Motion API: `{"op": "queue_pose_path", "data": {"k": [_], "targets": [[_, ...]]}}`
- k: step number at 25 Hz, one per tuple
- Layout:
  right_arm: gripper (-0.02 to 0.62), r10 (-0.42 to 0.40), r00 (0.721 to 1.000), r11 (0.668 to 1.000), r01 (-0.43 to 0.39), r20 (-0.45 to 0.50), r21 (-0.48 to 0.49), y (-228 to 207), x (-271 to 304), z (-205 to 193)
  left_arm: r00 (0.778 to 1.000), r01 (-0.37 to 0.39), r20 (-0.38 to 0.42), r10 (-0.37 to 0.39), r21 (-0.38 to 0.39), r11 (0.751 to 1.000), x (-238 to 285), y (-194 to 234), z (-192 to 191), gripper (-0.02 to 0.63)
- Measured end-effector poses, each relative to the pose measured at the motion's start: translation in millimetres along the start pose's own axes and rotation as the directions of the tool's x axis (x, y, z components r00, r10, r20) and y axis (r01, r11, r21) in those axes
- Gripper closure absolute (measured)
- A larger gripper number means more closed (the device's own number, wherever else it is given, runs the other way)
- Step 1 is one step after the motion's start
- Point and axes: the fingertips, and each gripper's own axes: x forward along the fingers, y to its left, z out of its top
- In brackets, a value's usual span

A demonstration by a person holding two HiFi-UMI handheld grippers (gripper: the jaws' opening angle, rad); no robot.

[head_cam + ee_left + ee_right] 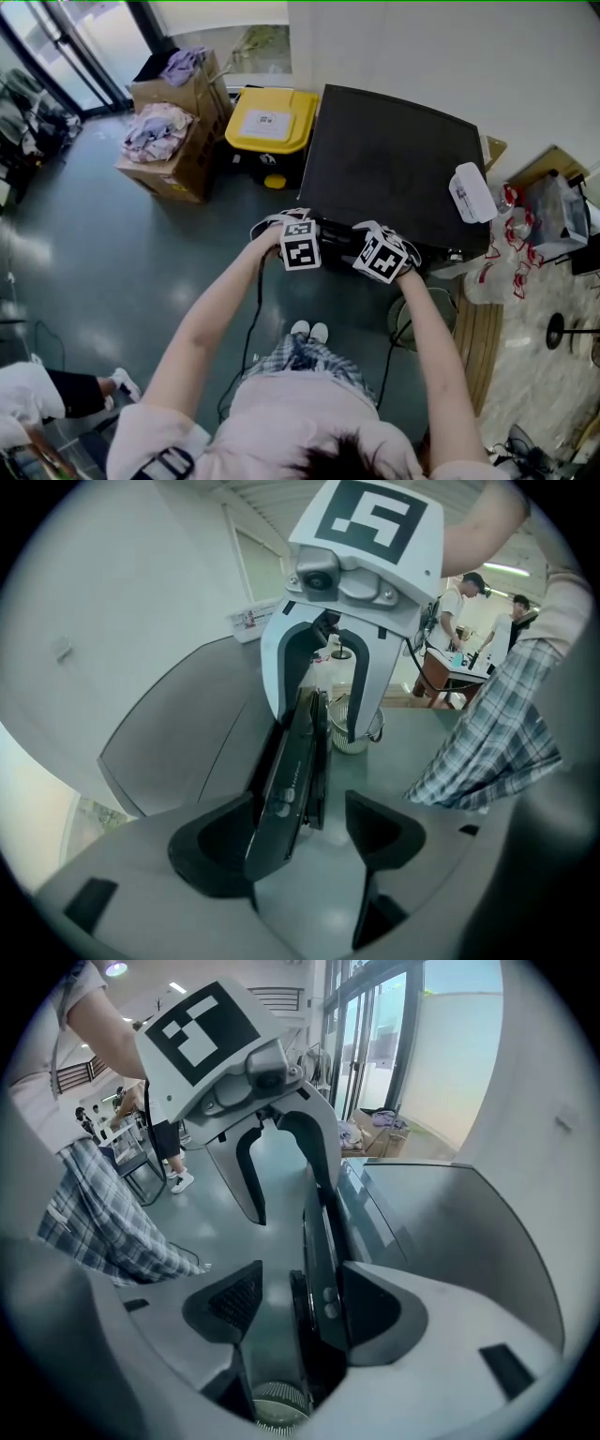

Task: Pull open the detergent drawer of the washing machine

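Head view overhead, gripper views close, sharing washing machine [394, 159]

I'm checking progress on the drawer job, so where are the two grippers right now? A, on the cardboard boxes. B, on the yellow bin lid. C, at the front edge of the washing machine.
C: the left gripper and right gripper both sit at the front edge of the washing machine, with that dark edge between their open jaws.

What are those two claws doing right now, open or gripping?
Left gripper: open, glossy black front panel of the dark washing machine between its jaws, not clamped.
Right gripper: open, same panel between its jaws.
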Motion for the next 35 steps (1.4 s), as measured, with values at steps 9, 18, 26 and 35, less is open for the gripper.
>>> {"op": "queue_pose_path", "data": {"k": [9, 18, 26, 35], "targets": [[0.425, -0.098, 0.993, 0.994, 0.094, -0.064, -0.056, -12, 2, 0, 0.994, -0.11, -0.001, 0.11, 0.002, 0.994, 2, 16, 0, 0.422], [0.509, -0.196, 0.975, 0.978, 0.188, -0.103, -0.088, -19, 5, -3, 0.983, -0.182, -0.003, 0.182, 0.021, 0.983, 1, 25, -1, 0.526], [0.532, -0.227, 0.966, 0.97, 0.214, -0.12, -0.113, -21, 5, 2, 0.981, -0.193, -0.01, 0.194, 0.074, 0.978, 1, 25, -2, 0.534], [0.538, -0.219, 0.966, 0.971, 0.202, -0.136, -0.127, -19, 5, 2, 0.983, -0.175, -0.024, 0.18, 0.13, 0.976, 2, 22, -3, 0.543]]}}
